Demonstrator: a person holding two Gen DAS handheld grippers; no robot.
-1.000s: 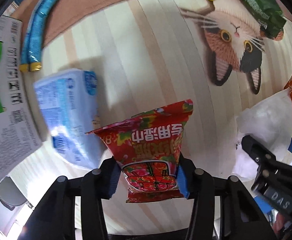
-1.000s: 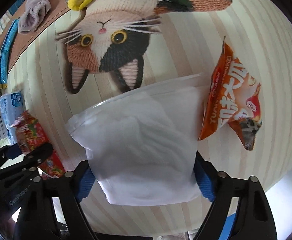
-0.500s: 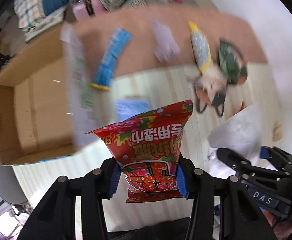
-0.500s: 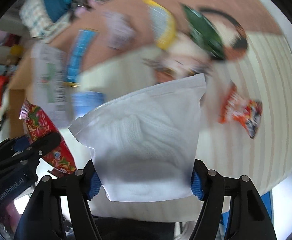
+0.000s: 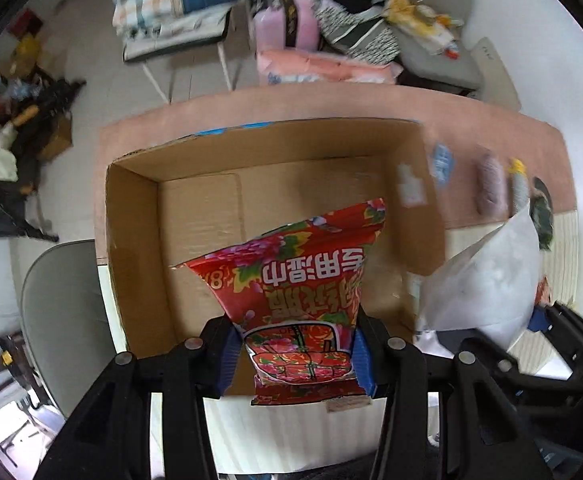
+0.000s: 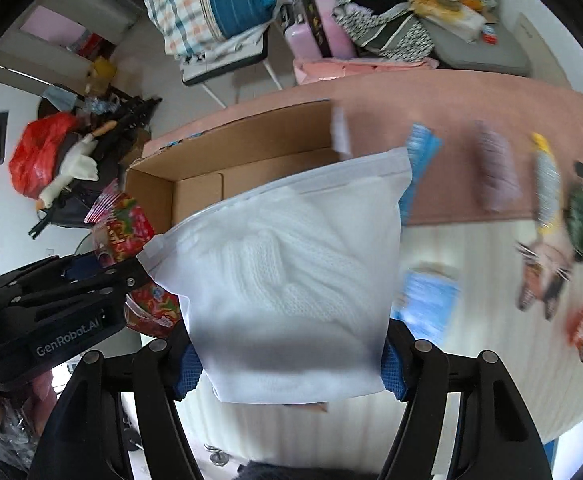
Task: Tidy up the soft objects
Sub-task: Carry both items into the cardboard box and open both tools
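We see the big cardboard box (image 5: 195, 216) below, and our right gripper (image 6: 291, 368) squeezes the white bag (image 6: 291, 272) at its 12 o'clock while our left gripper (image 5: 295, 360) squeezes the red packet (image 5: 295, 292) over the box. We think the puffy bag could slip or land outside, because it hangs by the box's 3 o'clock wall. The left gripper says "GenRobot.AI".

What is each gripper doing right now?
Left gripper: closed on the red packet.
Right gripper: closed on the white bag.
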